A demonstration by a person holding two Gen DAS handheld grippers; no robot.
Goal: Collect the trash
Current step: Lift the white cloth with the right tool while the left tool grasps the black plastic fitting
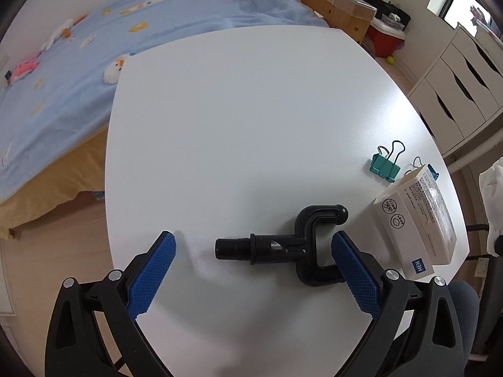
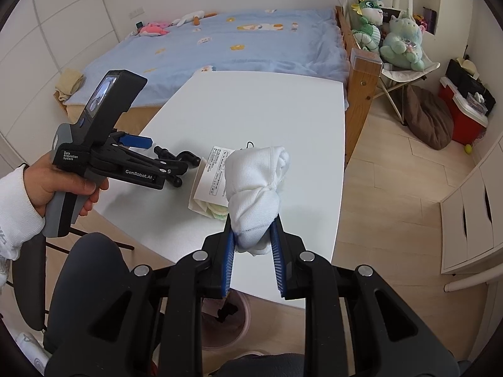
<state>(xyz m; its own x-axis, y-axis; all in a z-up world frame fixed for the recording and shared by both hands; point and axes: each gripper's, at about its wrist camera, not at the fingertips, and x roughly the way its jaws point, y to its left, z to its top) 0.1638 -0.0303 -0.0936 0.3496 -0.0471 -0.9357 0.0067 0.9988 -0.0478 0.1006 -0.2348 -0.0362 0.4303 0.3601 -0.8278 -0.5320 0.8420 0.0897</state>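
The left claw (image 1: 253, 253) hangs wide apart over the black pipe (image 1: 283, 245) on the worktop (image 1: 251, 110), seemingly poised to straddle it. The right claw (image 2: 253, 245) is clamped on a white cloth bundle (image 2: 256, 188), held above the worktop's edge, probably bound for the bin (image 2: 232, 320) below.

Right gripper (image 2: 253, 245) with jaws clamped on a bundled white cloth (image 2: 257, 194) above the white desk (image 2: 267, 110), left gripper (image 2: 166, 154) in a hand (image 2: 59, 188) angled over a black plastic fitting (image 2: 185, 157), printed packet (image 2: 213, 179) beside it, blue-covered bed (image 2: 235, 47) behind.
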